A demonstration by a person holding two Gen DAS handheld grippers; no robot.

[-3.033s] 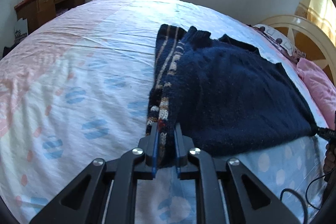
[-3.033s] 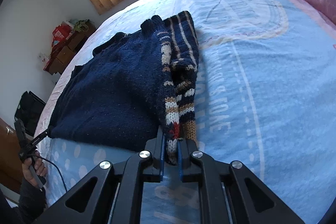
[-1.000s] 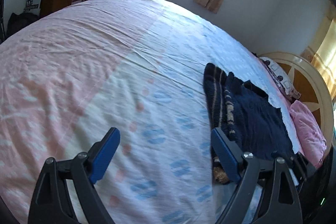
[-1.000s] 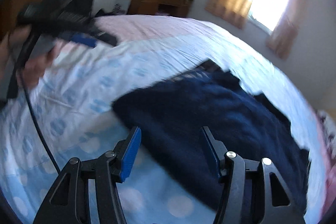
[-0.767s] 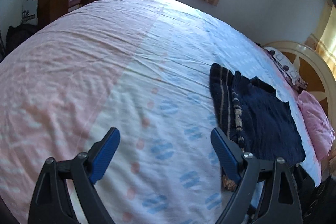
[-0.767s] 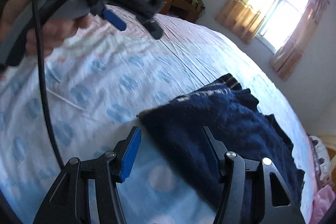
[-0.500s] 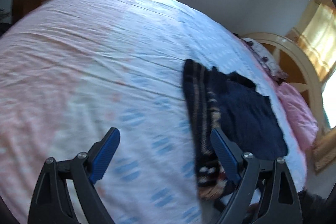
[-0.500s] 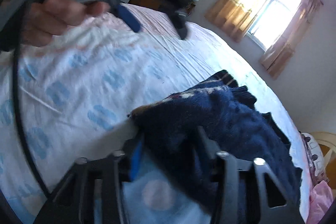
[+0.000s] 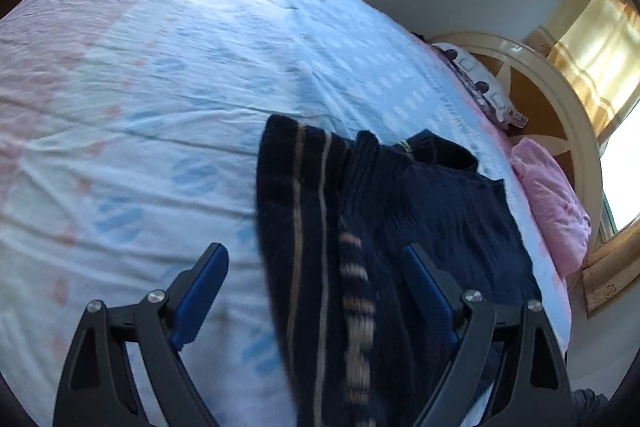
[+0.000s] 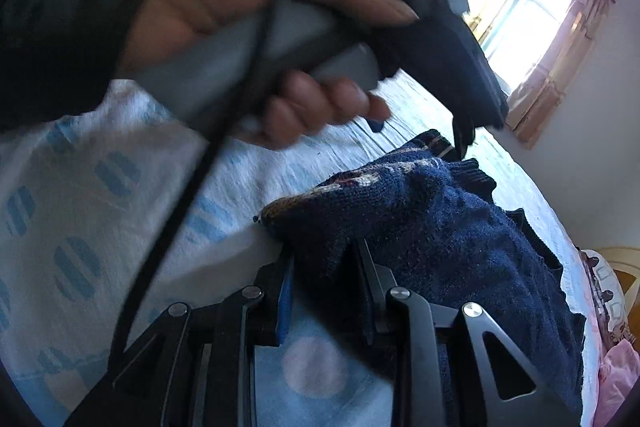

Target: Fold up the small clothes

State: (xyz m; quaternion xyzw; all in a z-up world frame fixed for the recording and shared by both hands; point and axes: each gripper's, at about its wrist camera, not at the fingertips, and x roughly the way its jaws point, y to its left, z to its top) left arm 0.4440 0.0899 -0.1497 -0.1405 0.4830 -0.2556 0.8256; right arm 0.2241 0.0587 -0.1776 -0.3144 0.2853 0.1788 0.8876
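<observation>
A navy knit sweater (image 9: 440, 219) with beige stripes lies folded lengthwise on the bed sheet (image 9: 160, 87). My left gripper (image 9: 316, 251) hovers wide open above its striped near edge, with nothing gripped. In the right wrist view the sweater's (image 10: 460, 247) near corner is bunched up between the fingers of my right gripper (image 10: 324, 259), whose jaws are closing and press on the cloth. A person's hand (image 10: 248, 27) holds the left gripper's handle just above and beyond that corner.
A black cable (image 10: 200, 167) hangs from the left handle across the right wrist view. A pink pillow (image 9: 552, 203) and a cream headboard (image 9: 560, 95) lie beyond the sweater. The sheet spreads wide to the left.
My left gripper swung across the bed, so the sweater now sits between its open fingers. My right gripper's jaws narrowed onto the sweater's corner and bunched it.
</observation>
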